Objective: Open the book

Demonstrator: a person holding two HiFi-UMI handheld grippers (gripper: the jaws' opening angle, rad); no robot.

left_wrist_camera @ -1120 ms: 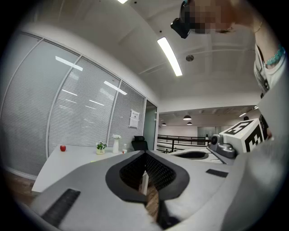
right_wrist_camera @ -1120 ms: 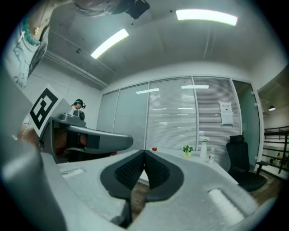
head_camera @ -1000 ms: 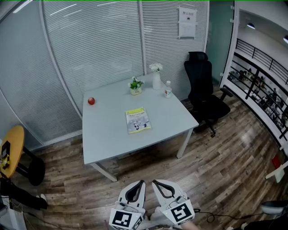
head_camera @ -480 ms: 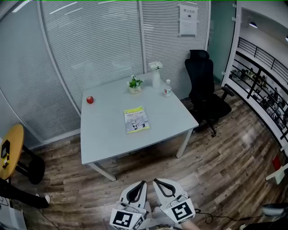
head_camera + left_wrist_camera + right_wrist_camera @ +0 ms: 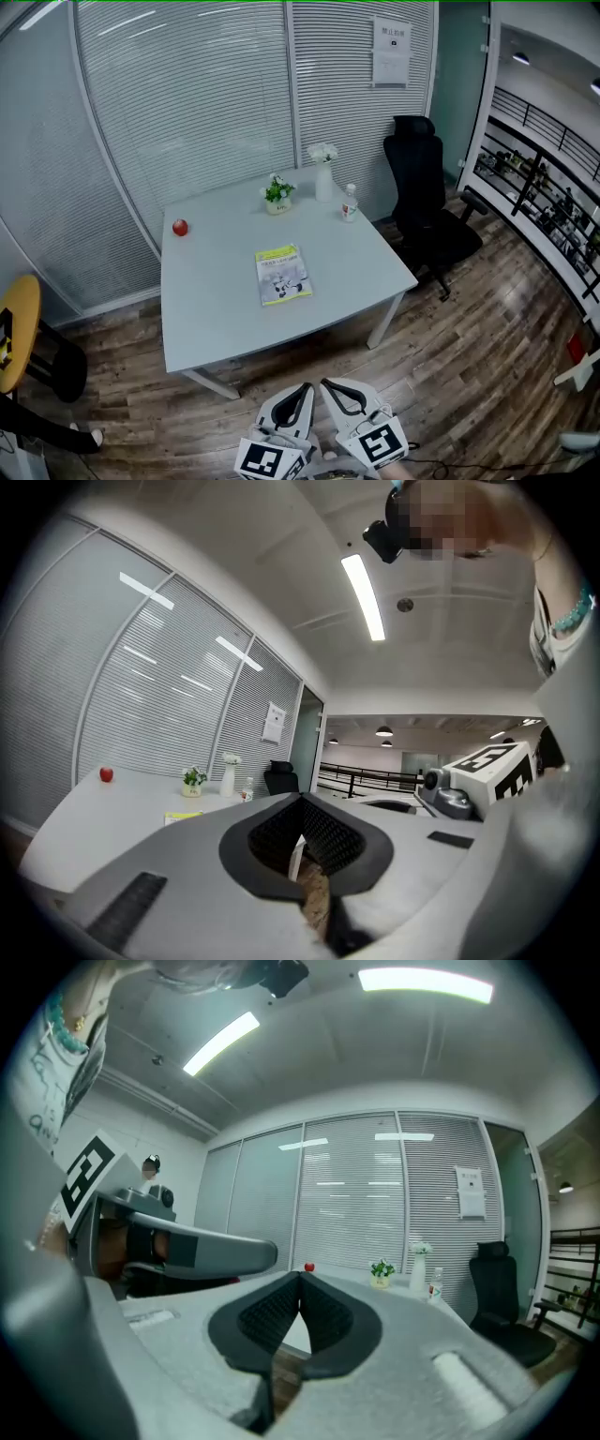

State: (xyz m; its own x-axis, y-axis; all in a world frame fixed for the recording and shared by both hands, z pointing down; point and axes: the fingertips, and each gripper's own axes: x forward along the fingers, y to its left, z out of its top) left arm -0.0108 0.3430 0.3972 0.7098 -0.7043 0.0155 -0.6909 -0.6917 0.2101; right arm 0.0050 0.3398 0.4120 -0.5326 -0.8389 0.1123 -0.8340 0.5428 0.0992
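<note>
Book (image 5: 281,275) lies shut, yellow cover up, near the middle of the pale table (image 5: 211,309), well apart from both grippers. The head view shows it whole, its long side running away from the person. The left gripper view catches only a thin yellow sliver of it low on the tabletop. The right gripper view does not show it, since that gripper's own body covers the near part of the table.

The left gripper (image 5: 300,800) has its jaws pressed together with nothing between them. The right gripper (image 5: 300,1276) is the same: tips meeting, nothing pinched. In the head view the two sit side by side at the bottom edge, over the wooden floor (image 5: 450,356), which lies between them and the table. Each gripper view shows the other gripper beside it.

Along the far side of the table stand an apple (image 5: 180,227) at the left, then a potted plant (image 5: 277,192), a vase (image 5: 324,174) of white flowers and a bottle (image 5: 350,202). All are apart from the book. A black chair (image 5: 427,220) stands by the table's right corner. A yellow stool (image 5: 13,330) shows at the left edge, in the head view only.
</note>
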